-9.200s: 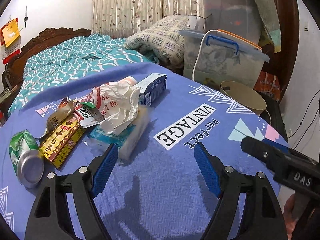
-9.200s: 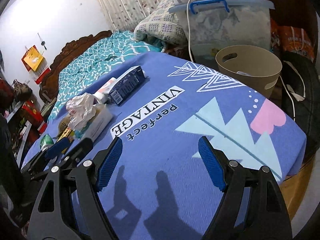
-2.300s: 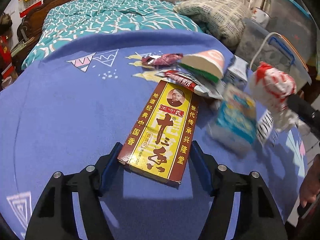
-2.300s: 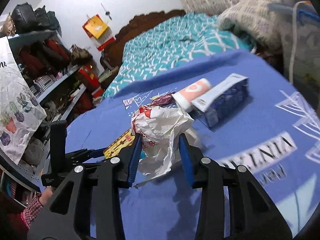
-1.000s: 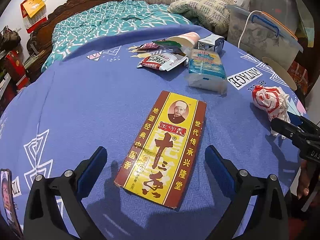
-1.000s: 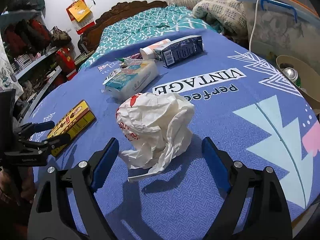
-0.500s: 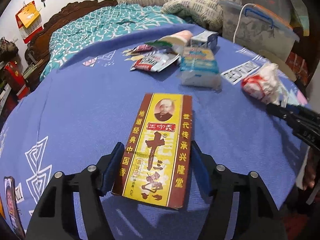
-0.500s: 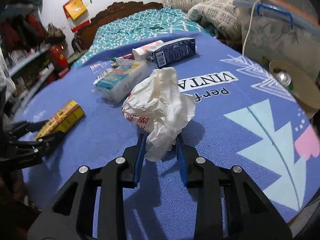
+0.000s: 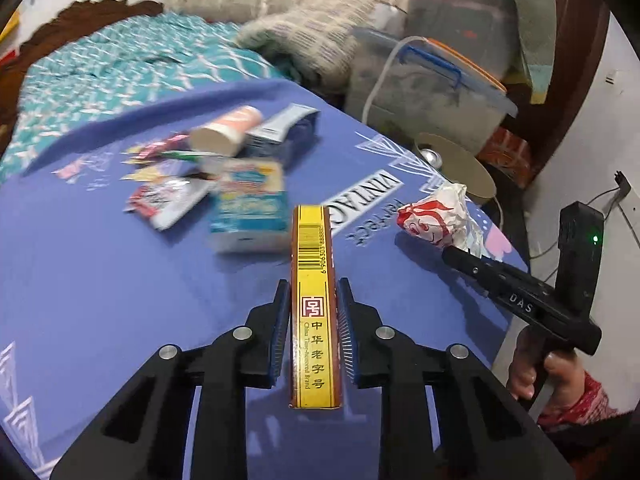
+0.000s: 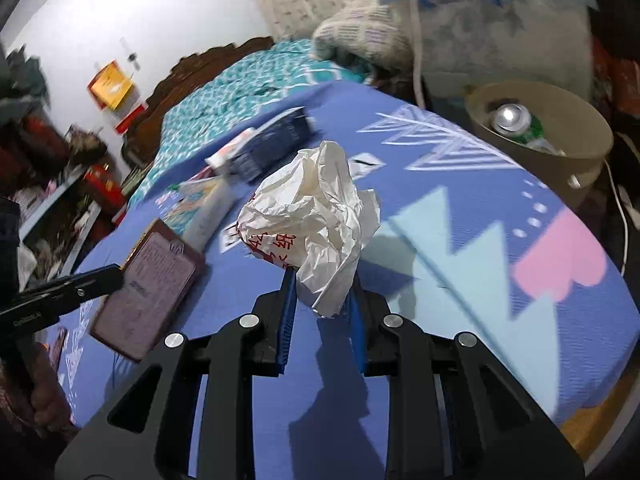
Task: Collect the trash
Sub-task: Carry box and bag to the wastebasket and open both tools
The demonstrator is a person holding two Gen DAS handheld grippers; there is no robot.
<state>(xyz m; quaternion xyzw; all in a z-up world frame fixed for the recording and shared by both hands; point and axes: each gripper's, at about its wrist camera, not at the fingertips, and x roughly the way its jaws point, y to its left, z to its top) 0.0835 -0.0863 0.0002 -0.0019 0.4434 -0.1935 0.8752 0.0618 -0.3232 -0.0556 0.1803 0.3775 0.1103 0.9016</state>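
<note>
Trash bin (image 10: 576,160): sat at 1 o'clock, can inside
Left gripper (image 9: 313,304): clamped on yellow box (image 9: 314,280)
Right gripper (image 10: 322,300): pinched crumpled wrapper (image 10: 308,216)

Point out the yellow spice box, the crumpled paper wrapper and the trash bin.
yellow spice box (image 9: 314,280): left wrist view, its barcoded narrow side.
crumpled paper wrapper (image 10: 316,208): right wrist view, its white crumpled middle.
trash bin (image 10: 576,156): right wrist view, its beige outer wall.

Can (image 10: 512,118) in bin (image 10: 576,160), right of table (image 10: 500,280).
</note>
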